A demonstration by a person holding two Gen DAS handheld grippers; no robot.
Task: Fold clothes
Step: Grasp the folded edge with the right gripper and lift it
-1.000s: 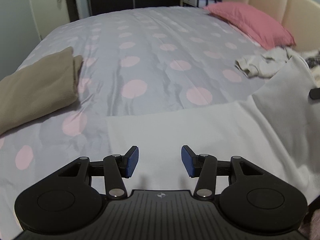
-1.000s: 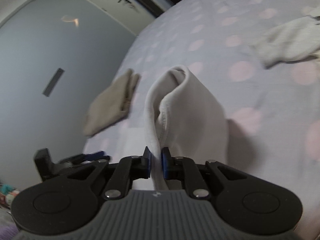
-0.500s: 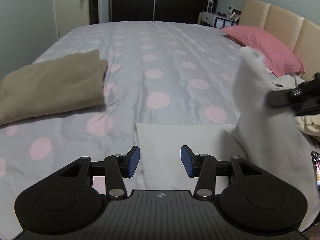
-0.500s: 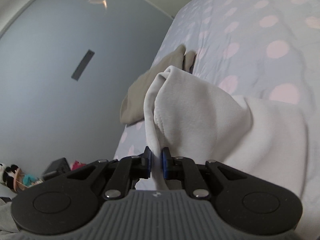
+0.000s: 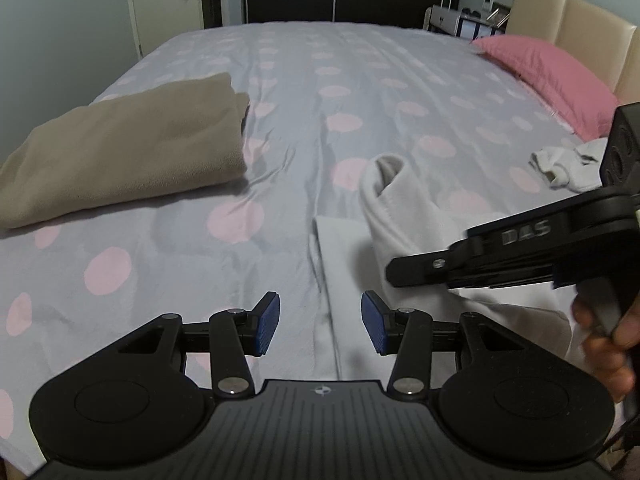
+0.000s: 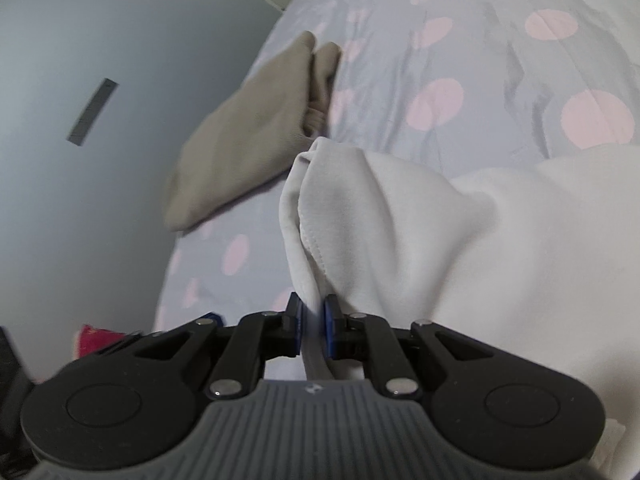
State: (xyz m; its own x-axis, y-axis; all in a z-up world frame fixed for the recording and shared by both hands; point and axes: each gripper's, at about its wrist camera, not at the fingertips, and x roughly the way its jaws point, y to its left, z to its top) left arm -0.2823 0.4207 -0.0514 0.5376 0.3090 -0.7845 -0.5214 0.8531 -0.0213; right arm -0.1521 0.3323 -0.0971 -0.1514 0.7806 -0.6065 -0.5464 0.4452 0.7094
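White garment [image 5: 404, 216]: left wrist view, lying on the polka-dot bedspread [image 5: 320, 92] ahead and right of the left gripper [image 5: 320, 330], whose blue pads stand wide apart, gripping nothing. Right gripper [image 5: 404, 272] enters from the right, lettered "DAS". Folded tan garment [image 5: 120, 156] ahead left; pink pillow [image 5: 552, 76] far right.

Right wrist view: right gripper [image 6: 312, 330] clamped on a raised fold of the white garment [image 6: 400, 208]. Tan garment [image 6: 256, 128] ahead left on the bedspread [image 6: 500, 60].
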